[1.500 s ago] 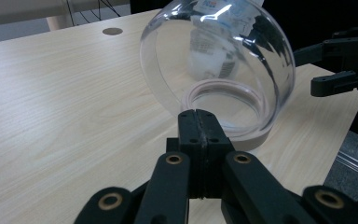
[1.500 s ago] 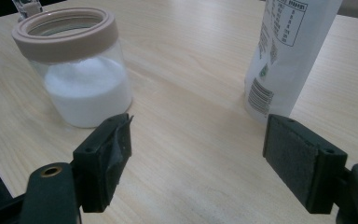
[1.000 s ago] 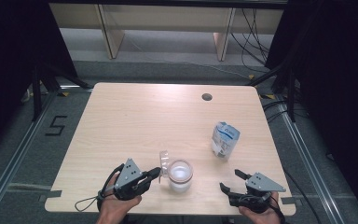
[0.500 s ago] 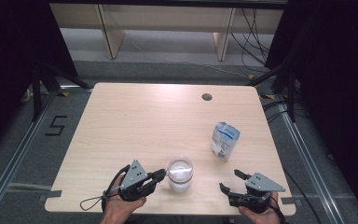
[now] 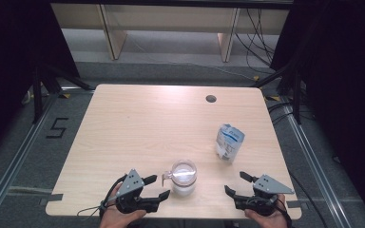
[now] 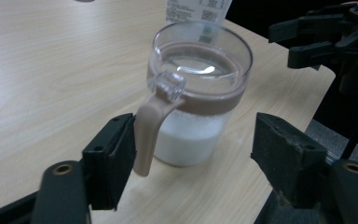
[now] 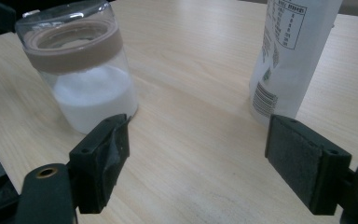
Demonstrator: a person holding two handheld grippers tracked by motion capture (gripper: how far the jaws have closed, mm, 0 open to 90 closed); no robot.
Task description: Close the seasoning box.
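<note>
Clear glass jar with a brown band under its rim and white powder inside [image 5: 183, 176] stands upright on the light wooden table [image 5: 147, 123], near the front edge, between the two grippers. Brown flip-lid tab with a clear knob [image 6: 161, 100] hangs down the jar's side facing the left gripper.

Left gripper [image 5: 159, 186]: one second ago it was clamped shut with the lid part lifted up beside the jar; half a second ago it sat close against the jar, lid already down. Now its jaws have just been opening and stand wide. In the left gripper view [image 6: 193, 154] the tab hangs just beside the left pad [image 6: 114, 158], touching or nearly so, can't tell; the right pad is well clear of the glass. Nothing gripped. Hand barely shifted.

Right gripper [image 5: 235, 184]: same spot at the front right corner in all three frames, jaws open and empty. The right gripper view [image 7: 198, 163] looks between the jar on its left and the pouch on its right.

White and blue stand-up plastic pouch with printed label [image 5: 229, 142]: upright, right of the jar and farther back, well apart from it, unchanged. Jar's place on the table also unchanged.
</note>
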